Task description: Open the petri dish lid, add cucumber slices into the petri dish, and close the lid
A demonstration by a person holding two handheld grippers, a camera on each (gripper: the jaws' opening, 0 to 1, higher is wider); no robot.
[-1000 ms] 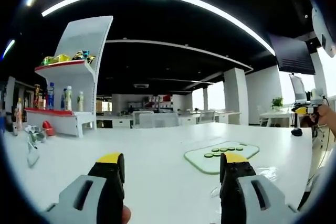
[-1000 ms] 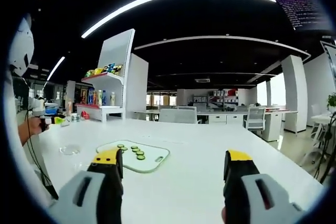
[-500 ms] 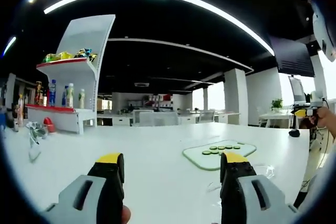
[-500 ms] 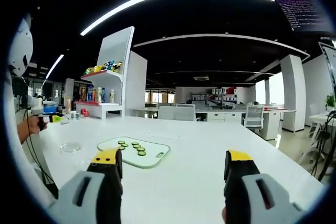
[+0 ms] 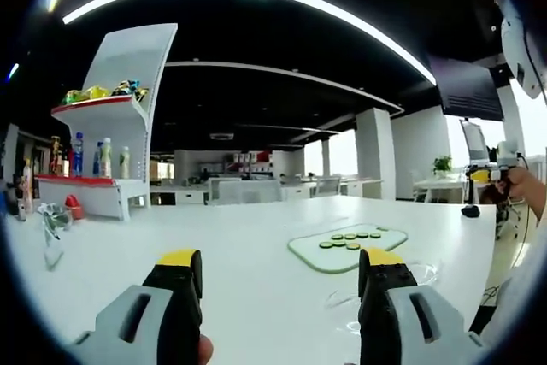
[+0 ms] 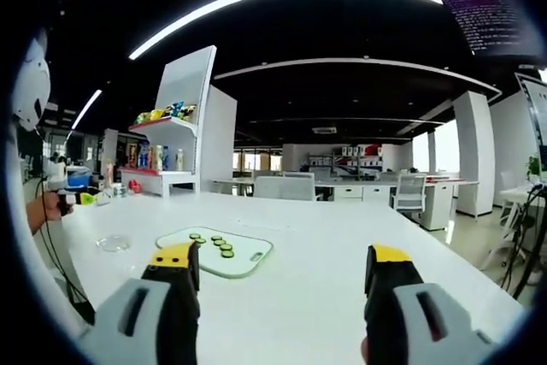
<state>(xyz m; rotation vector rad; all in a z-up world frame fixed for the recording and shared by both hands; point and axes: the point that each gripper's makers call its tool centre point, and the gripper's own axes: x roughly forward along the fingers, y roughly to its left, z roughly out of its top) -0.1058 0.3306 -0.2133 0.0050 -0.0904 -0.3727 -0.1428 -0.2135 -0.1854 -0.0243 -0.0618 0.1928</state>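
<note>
A pale green cutting board (image 5: 313, 253) lies on the white table (image 5: 256, 237), carrying several cucumber slices (image 5: 350, 239). The clear petri dish (image 5: 425, 273) sits just right of the board, partly hidden behind my left gripper's right jaw. My left gripper (image 5: 278, 269) hovers open over the table, short of the board, holding nothing. In the right gripper view the cutting board (image 6: 248, 259) and its cucumber slices (image 6: 214, 244) lie ahead to the left, and the petri dish (image 6: 114, 244) is further left. My right gripper (image 6: 280, 267) is open with nothing between its fingers.
A white shelf (image 5: 111, 126) with bottles and snack packs stands at the table's far left, shelf (image 6: 184, 126) in the other view. A clear plastic item (image 5: 53, 220) lies near it. Each hand holding the other gripper (image 5: 491, 175) (image 6: 81, 198) shows at the views' sides. Desks and chairs fill the office behind.
Both views have shifted a little with the hands. The board, slices and dish stay where they were, and both grippers remain open.
</note>
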